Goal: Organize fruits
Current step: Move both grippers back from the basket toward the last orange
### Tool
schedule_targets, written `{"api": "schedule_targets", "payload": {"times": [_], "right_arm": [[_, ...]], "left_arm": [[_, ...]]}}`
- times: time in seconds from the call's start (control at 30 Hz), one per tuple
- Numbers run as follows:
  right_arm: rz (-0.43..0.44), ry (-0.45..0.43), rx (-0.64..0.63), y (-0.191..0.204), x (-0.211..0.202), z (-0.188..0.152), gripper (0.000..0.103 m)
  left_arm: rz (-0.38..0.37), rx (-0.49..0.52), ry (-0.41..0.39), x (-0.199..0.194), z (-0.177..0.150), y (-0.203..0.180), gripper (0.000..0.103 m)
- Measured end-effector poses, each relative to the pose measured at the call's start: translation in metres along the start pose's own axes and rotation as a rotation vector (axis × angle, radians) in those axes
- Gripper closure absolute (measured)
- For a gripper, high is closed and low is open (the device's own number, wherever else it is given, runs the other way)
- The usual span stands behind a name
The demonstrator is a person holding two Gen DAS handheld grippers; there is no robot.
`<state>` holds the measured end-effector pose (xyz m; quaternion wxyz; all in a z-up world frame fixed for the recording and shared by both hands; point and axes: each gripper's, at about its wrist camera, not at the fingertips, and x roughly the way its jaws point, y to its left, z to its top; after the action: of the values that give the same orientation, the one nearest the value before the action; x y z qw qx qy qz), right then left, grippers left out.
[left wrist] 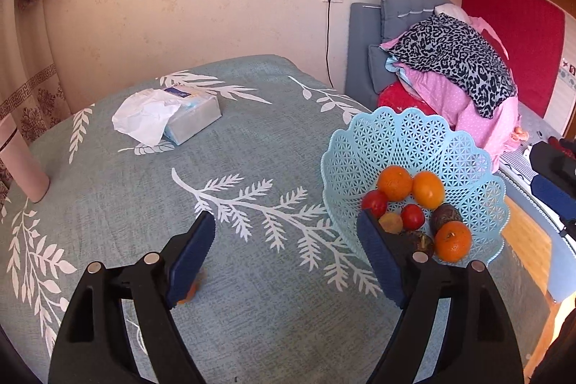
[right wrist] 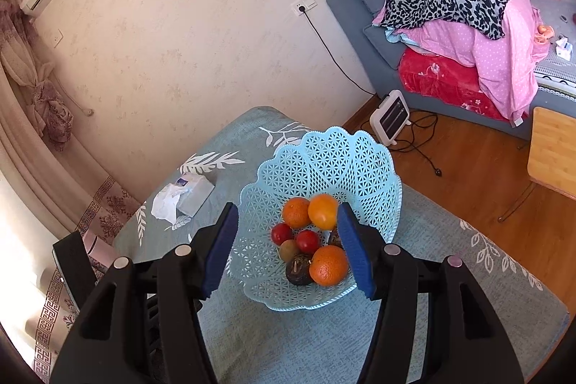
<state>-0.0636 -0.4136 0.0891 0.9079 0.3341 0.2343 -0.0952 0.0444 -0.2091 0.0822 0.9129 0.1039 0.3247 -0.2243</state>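
Blue-padded left gripper (left wrist: 286, 233) wide open, empty; right gripper (right wrist: 288, 220) open over basket (right wrist: 378, 168).

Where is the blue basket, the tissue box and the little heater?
Blue basket (right wrist: 324, 153), right wrist view, back lattice wall.
Tissue box (left wrist: 196, 117), left wrist view, its long side.
Little heater (right wrist: 390, 116), right wrist view, front grille.

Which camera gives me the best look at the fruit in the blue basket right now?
The right wrist view: it looks down into the blue basket, showing all the fruit between its open tongs. The left wrist view shows the basket off to one side, a pad covering part of the fruit.
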Motion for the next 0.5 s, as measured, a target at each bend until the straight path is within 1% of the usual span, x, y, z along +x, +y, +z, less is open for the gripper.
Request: {"api": "schedule_targets", "payload": {"times": [0.3,0.5], "right_arm": [[0.009,0.043,-0.058,0.017,0.012,-0.017,0.04],[0.013,0.068,-0.084,0.025,0.018,-0.026,0.04]], "left_arm": [[0.073,0.064,-0.055,-0.016,-0.012,0.007,0.02],[0.112,0.094,-0.067,-0.023,-0.022,0.012,0.02]]}}
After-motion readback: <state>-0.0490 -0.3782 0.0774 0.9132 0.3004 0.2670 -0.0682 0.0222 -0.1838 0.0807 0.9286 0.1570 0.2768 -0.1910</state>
